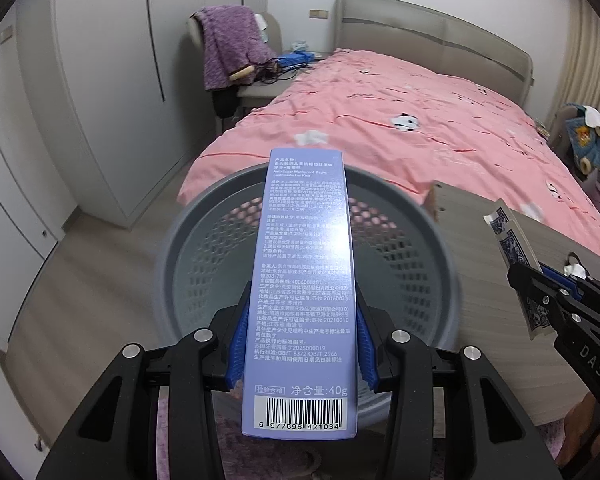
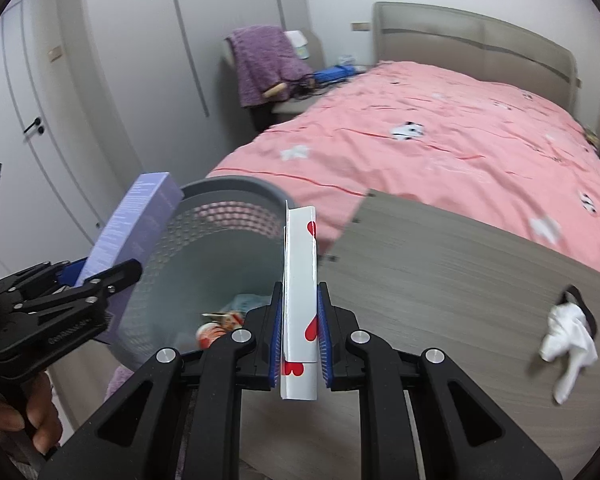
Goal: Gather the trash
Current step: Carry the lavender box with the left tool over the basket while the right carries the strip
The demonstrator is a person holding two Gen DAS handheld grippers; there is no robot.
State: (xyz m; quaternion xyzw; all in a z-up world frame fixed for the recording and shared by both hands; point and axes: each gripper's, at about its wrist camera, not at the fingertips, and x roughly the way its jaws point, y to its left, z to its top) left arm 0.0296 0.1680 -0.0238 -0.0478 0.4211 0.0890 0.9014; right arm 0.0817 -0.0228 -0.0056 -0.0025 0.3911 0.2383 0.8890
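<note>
Toothpaste box [image 1: 300, 292] clamped in left hand-held gripper [image 1: 302, 340], prob. over bin [image 1: 204, 216].

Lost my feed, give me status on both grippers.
Left gripper shut on purple box, over bin. Right gripper shut on card pack beside it. Nothing blocking.

**Colours and patterns at the bin**

The toothpaste box [image 1: 302, 280] is lavender-blue with white print and a black-on-white barcode. The card box [image 2: 300, 292] is white with red hearts on one face, dark blue and white filigree on the other. The basket [image 1: 204, 248] is grey with perforated mesh walls. The bedspread [image 1: 400, 120] is pink with small black-and-white figures. The tabletop [image 2: 440, 280] is grey woodgrain. Both grippers are black with blue pads [image 2: 324, 344].
</note>
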